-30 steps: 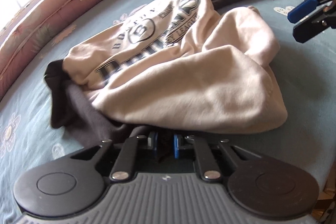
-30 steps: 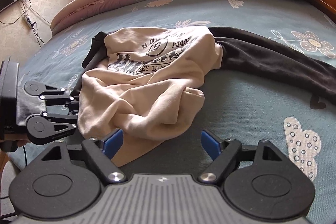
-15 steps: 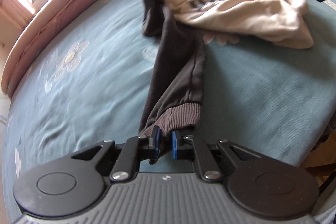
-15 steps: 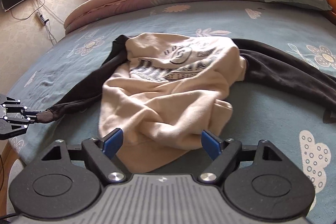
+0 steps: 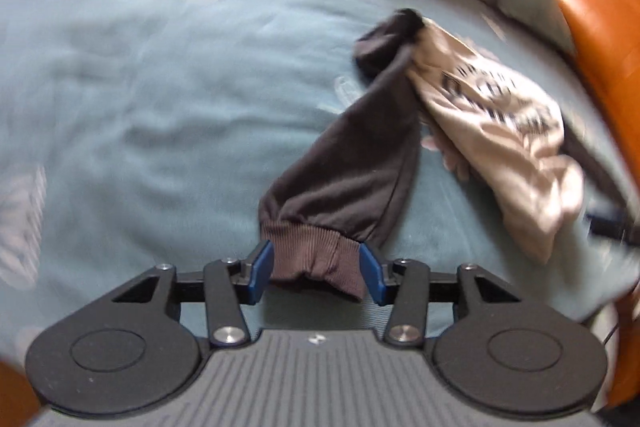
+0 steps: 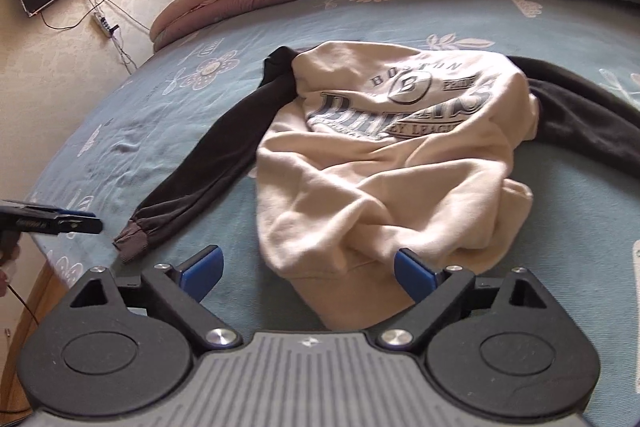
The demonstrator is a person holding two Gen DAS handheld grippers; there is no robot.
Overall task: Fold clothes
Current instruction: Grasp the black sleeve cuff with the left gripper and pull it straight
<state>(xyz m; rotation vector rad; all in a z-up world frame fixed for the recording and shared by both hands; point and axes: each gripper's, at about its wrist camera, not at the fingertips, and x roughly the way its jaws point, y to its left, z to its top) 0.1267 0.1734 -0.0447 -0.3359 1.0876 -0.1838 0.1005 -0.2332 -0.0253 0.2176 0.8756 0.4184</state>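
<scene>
**Sleeve cuff lies between the left tool's spread pads**

The left tool [image 5: 316, 273] has just been opening: its blue pads stand apart, with the ribbed cuff [image 5: 316, 259] of the dark sleeve [image 5: 352, 163] lying loose between them, not pinched as far as the blurred left wrist view shows. From that tool the sleeve runs straight ahead and to the right, up to the cream sweatshirt [image 5: 504, 131] bunched on the bed [image 5: 160, 115].

The right tool [image 6: 308, 273] is spread wide and has also just been opening. The sweatshirt's lower hem [image 6: 352, 291] lies on the blue sheet directly ahead, reaching between its pads without touching either. The cuff [image 6: 132, 241] lies ahead and left of this tool, with the left tool [image 6: 80, 223] just beyond it. A second dark sleeve [image 6: 580, 115] stretches away to the far right.
</scene>
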